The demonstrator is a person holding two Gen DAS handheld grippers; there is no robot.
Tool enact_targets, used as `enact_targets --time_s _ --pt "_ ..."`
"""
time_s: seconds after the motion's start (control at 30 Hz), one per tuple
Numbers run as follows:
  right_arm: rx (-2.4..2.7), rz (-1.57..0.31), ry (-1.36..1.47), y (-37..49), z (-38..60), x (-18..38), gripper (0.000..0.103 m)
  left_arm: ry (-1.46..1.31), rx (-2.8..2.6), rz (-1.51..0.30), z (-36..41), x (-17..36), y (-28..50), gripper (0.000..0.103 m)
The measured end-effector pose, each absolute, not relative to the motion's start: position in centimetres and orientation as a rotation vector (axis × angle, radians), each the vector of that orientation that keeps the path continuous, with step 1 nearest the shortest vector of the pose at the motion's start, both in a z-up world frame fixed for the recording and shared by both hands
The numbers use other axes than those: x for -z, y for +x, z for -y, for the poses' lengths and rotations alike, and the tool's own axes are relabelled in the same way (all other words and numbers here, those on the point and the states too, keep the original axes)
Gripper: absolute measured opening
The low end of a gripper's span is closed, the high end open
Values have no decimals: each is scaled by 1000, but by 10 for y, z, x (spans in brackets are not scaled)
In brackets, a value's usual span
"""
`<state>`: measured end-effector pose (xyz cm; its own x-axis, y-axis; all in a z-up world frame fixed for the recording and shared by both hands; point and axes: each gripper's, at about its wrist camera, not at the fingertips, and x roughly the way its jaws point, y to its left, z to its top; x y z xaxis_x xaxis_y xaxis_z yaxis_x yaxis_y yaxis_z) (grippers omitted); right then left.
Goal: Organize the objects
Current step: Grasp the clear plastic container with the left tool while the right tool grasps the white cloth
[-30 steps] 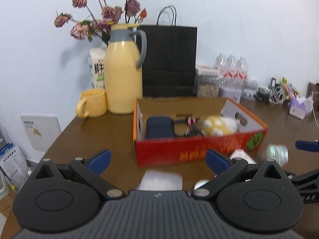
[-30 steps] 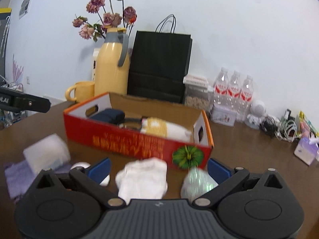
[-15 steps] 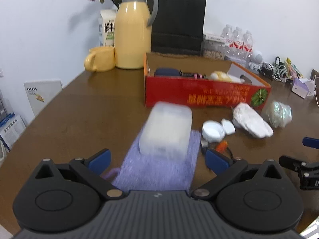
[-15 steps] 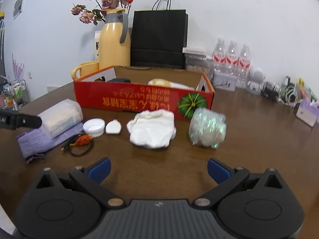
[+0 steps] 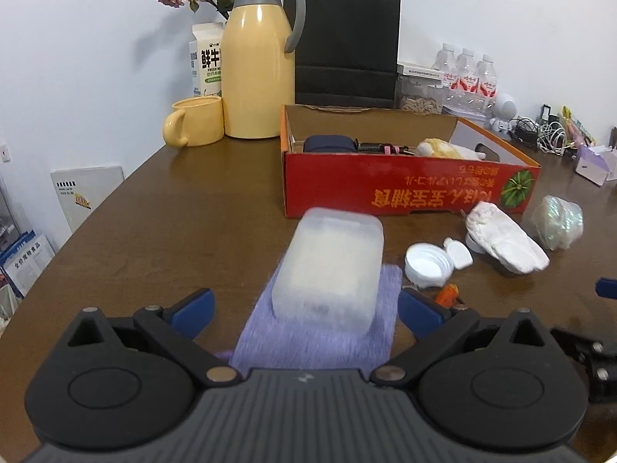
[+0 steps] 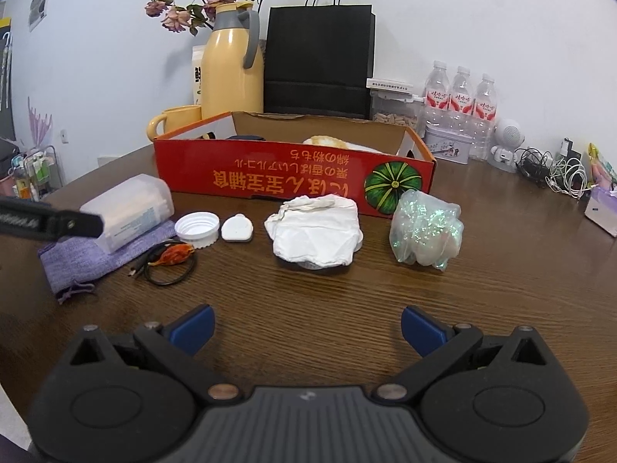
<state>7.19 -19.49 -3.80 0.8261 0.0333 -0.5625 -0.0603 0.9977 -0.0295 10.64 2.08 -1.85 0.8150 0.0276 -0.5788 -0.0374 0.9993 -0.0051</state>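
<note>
Both grippers, left gripper (image 5: 304, 306) and right gripper (image 6: 306, 326), jaws apart, empty. Left lined up on plastic box (image 5: 329, 266) resting on purple cloth (image 5: 320, 335), likely bound for red carton (image 5: 405, 193); wrapped bundle (image 6: 314, 229) waits on tabletop (image 6: 347, 293).

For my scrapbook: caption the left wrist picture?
Open left gripper faces a frosted plastic box lying on purple cloth.

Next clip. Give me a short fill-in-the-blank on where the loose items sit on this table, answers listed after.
1. The frosted translucent plastic box lies on a ____ fabric pouch.
2. The white screw cap sits on the brown wooden table, outside the ____ cardboard box.
3. The left gripper and the right gripper both have their jaws ____.

Answers: purple; red; open
</note>
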Motion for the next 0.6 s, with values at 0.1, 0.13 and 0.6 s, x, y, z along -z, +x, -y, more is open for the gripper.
enact_targets --time_s 0.1,0.13,0.6 --pt "-43 -596 -47 72 196 38 103 5 -33 -618 -16 19 121 103" --pt "-40 -595 -46 72 197 37 103 15 -31 -616 -14 19 125 103" --pt "-20 -598 -34 73 202 39 103 47 6 -631 -2 36 152 70"
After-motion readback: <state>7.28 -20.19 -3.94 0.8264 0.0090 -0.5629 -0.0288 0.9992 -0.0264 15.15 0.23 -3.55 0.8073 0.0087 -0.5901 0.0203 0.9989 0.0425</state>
